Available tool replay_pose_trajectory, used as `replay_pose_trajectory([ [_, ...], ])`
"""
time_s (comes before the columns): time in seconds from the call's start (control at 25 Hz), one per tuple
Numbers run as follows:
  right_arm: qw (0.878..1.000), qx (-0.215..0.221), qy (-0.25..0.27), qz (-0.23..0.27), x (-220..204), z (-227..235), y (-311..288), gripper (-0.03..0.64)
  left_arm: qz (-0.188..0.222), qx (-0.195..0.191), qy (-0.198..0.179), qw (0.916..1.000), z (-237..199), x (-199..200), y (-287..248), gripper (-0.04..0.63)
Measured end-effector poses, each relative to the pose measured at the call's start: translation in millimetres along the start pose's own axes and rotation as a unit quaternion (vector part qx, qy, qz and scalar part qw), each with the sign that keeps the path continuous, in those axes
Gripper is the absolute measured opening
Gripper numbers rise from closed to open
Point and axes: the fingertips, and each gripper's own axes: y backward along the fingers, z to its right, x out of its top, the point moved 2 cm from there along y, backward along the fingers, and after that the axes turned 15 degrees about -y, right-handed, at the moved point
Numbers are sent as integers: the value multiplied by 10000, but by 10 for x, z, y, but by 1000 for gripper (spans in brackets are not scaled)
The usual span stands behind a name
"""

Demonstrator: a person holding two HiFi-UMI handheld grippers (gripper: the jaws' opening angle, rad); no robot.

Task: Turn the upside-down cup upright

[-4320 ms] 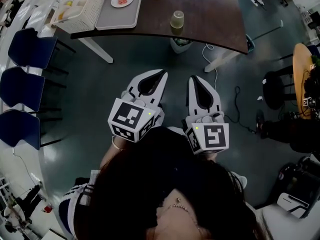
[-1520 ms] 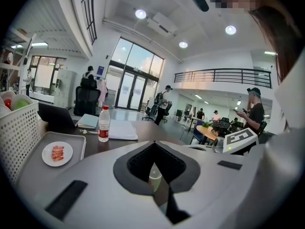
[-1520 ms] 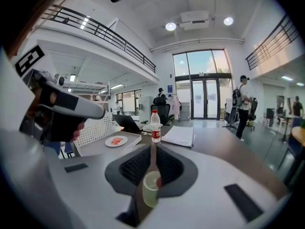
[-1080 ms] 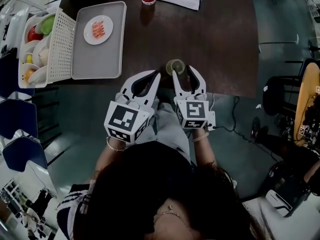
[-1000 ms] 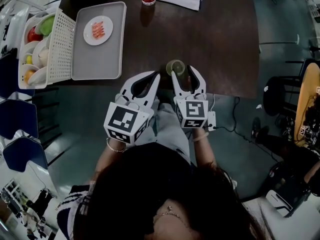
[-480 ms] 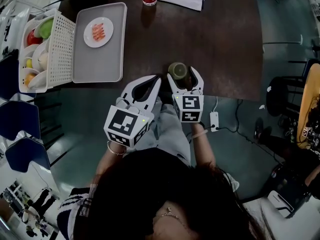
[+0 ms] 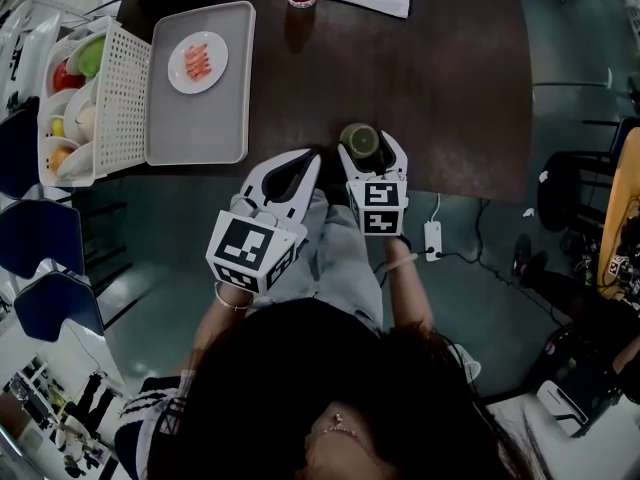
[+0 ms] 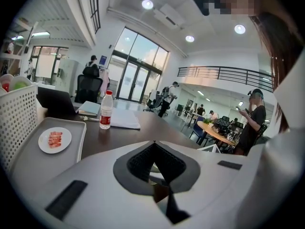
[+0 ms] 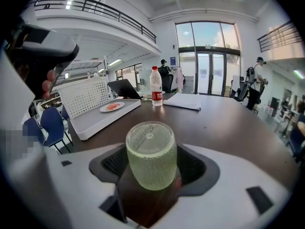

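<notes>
The pale green, dimpled, translucent plastic cup stands mouth-down on the dark brown surface, close to its near edge at the middle of the head view. The right tool straddles the cup at a downward slant. Its jaws have just been opening and now stand wide and released, with the cup between them and neither pad seeming to press, probably a stance for closing on the wall before turning it over. The left tool is clenched on nothing and sits just left of the cup at the surface's edge, likely parked clear of the work. Bare surface lies right of and beyond the cup. The grey rectangular tray sits well apart at upper left, so the near edge looks like the only tight margin.
</notes>
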Motion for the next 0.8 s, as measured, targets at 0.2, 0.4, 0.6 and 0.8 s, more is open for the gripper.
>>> replay_pose_trajectory([
  [0.2, 10000, 2, 82, -43, 13, -5, 9, 322, 22, 19, -3, 10000, -17, 32, 12, 2],
  [0.4, 9999, 109, 72, -1, 100, -42, 103, 322, 78, 41, -53, 9999, -36, 87, 46, 1],
  [0.6, 9988, 358, -263, 223, 326, -108, 319, 322, 195, 37, -103, 9998, -36, 170, 95, 2],
  [0.8, 9956, 651, -493, 452, 573, -196, 609, 322, 307, 7, -119, 9995, -14, 261, 154, 2],
])
